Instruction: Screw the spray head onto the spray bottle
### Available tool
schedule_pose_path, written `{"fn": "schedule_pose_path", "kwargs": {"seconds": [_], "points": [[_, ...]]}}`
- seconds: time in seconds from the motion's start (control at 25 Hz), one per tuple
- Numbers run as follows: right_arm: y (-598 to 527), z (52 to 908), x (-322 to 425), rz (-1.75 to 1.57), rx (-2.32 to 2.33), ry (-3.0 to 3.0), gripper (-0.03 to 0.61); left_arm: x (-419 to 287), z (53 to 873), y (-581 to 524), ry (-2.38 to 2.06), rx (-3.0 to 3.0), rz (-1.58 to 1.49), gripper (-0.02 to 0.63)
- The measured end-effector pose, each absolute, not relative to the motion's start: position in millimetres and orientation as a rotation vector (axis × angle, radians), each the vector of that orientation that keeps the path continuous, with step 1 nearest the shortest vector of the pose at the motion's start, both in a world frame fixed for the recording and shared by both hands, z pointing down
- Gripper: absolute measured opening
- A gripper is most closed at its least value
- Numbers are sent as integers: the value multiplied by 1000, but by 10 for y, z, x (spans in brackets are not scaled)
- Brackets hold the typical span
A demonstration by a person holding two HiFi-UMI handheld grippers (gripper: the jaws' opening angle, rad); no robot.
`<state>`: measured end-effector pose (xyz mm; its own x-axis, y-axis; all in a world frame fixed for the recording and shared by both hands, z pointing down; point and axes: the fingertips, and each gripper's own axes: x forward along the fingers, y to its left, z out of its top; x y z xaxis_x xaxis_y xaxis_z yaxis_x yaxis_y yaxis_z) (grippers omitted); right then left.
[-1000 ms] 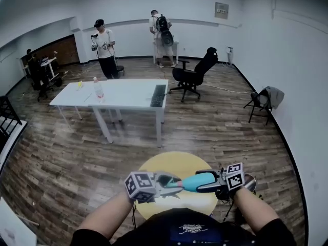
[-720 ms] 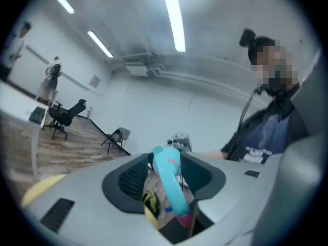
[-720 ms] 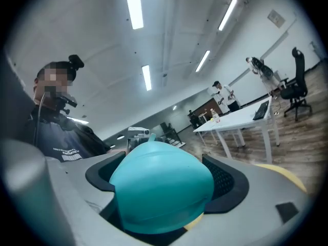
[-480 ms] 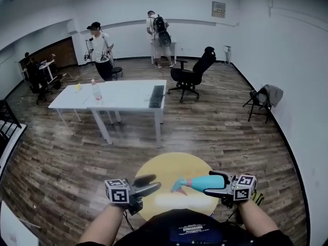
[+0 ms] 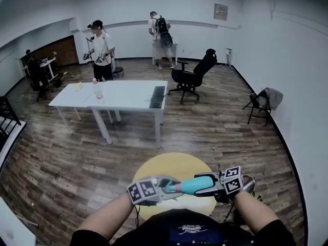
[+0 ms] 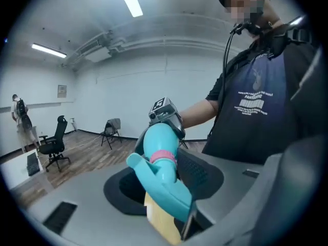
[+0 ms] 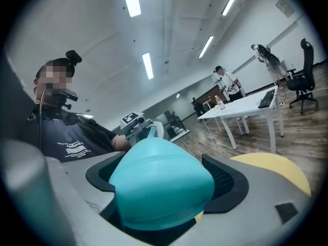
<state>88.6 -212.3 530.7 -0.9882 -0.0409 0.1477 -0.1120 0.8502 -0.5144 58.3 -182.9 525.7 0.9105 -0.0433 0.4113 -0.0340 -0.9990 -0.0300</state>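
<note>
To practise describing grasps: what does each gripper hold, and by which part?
The right gripper clamps the teal spray bottle by its base end. The left gripper has just been closing its jaws around the spray head; contact cannot be told.

left gripper has swung back to the spray head, its fingers closing around it again.

No text can be read with certainty. The white print on the person's dark shirt is too blurred to read. The marker cubes carry black-and-white square patterns. The wall plaque is unreadable.
</note>
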Motion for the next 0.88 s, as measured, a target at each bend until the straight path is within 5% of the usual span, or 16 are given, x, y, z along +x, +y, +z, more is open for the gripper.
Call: {"fn": "schedule_pose_path", "kwargs": {"seconds": [0.24, 0.44, 0.52, 0.8, 0.88], "points": [[-2138, 5289, 798, 864, 138, -2917, 471, 459, 5204, -1898, 146, -3215, -566, 204], [-2297, 5253, 1211, 738, 488, -3015, 471, -255, 4903, -2313, 590, -3627, 283, 291], [-2262, 5287, 1398, 716, 571, -3010, 471, -556, 4951, -2384, 721, -3652, 400, 312], [-2140, 5282, 877, 622, 339, -2947, 471, 204, 5176, -2020, 318, -3468, -213, 313], [-2174, 5228, 791, 684, 238, -2948, 474, 435, 5157, -1923, 199, -3293, -322, 213]]}}
